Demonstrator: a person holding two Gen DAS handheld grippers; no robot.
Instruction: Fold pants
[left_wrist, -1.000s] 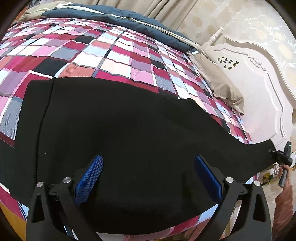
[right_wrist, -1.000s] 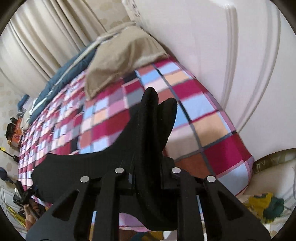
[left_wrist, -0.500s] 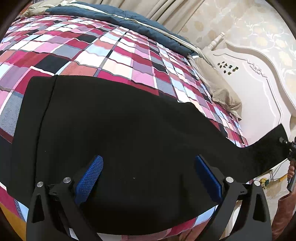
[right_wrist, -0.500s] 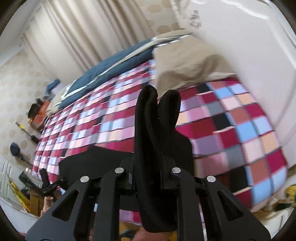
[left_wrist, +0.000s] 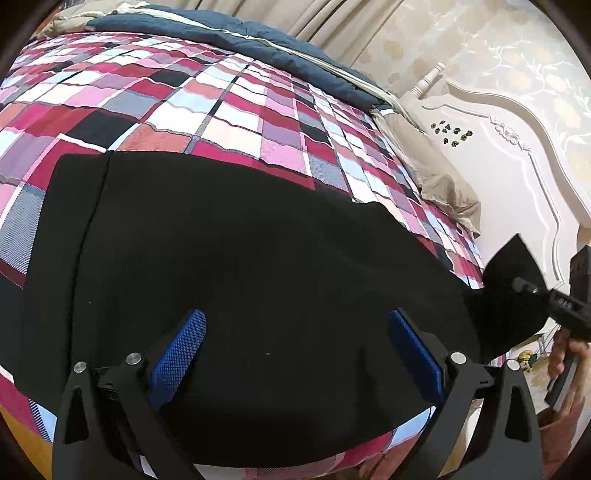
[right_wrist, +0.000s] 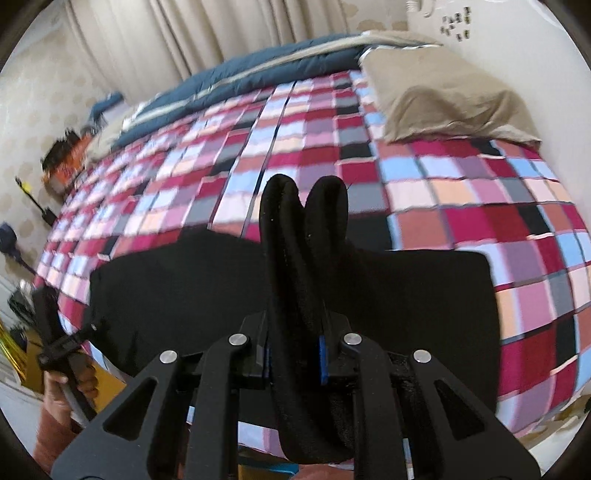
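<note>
Right wrist view: the right gripper (right_wrist: 293, 354) is closed on a thick fold of the black pants (right_wrist: 406, 295), and the bunched cloth stands up between its fingers in two rounded humps. From this fold the pants spread to both sides, flat on the checked bedspread (right_wrist: 461, 192), near the front edge of the bed. Behind them a beige pillow (right_wrist: 443, 99) lies against the white headboard (right_wrist: 517, 37), and a dark blue quilt (right_wrist: 258, 70) runs along the far side, in front of the curtains (right_wrist: 184, 37).

In the left wrist view the left gripper (left_wrist: 295, 343) is wide open; its two blue pads (left_wrist: 181, 354) are over the pants (left_wrist: 240, 258) and hold nothing. I cannot tell if they touch the cloth. The pants lie broad across the bedspread (left_wrist: 221, 110), and their right end is lifted off the bed, where the right gripper (left_wrist: 524, 286) pinches it.

At the left edge of the right wrist view, the left gripper (right_wrist: 86, 328) is near the other end of the pants.
</note>
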